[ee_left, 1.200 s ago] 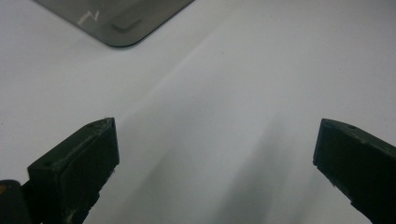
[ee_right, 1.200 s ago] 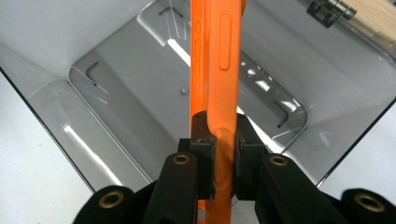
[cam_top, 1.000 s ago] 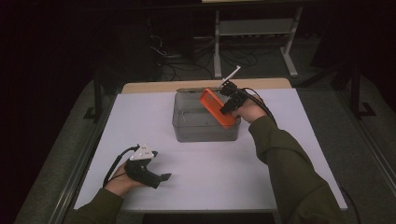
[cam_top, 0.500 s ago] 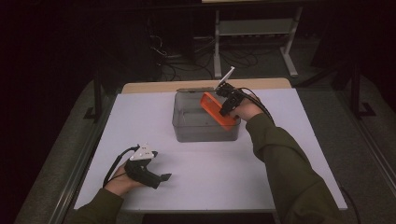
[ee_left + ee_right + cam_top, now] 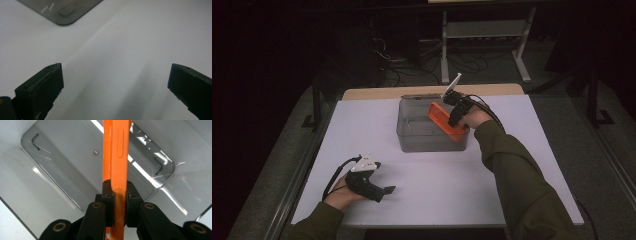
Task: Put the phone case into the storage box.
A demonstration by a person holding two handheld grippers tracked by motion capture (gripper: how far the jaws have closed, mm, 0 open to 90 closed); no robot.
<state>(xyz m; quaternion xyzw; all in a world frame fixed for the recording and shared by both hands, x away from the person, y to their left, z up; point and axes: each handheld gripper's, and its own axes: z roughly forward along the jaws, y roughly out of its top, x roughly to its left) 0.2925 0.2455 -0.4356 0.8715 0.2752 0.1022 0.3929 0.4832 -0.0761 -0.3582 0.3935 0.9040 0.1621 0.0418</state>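
An orange phone case [image 5: 439,119] is tilted on edge inside the grey see-through bin [image 5: 412,141] at mid-table. My right gripper [image 5: 453,121] is shut on the case's near end, over the bin's right side. In the right gripper view the pads [image 5: 108,192] clamp the case [image 5: 117,150] from both sides above the bin's floor [image 5: 62,160]. My left gripper [image 5: 388,190] rests near the table's front left, far from the bin. Its jaws stand wide apart over bare tabletop, and the left gripper [image 5: 115,80] has nothing between its fingers.
The white tabletop [image 5: 512,165] spreads around the bin. A corner of the grey bin [image 5: 62,12] shows at the upper left of the left gripper view. Behind the table, cables and a metal rack [image 5: 484,30] stand on a dark floor.
My right gripper has tipped slightly and the orange case has sunk a little lower into the bin. The left gripper has stayed where it was.
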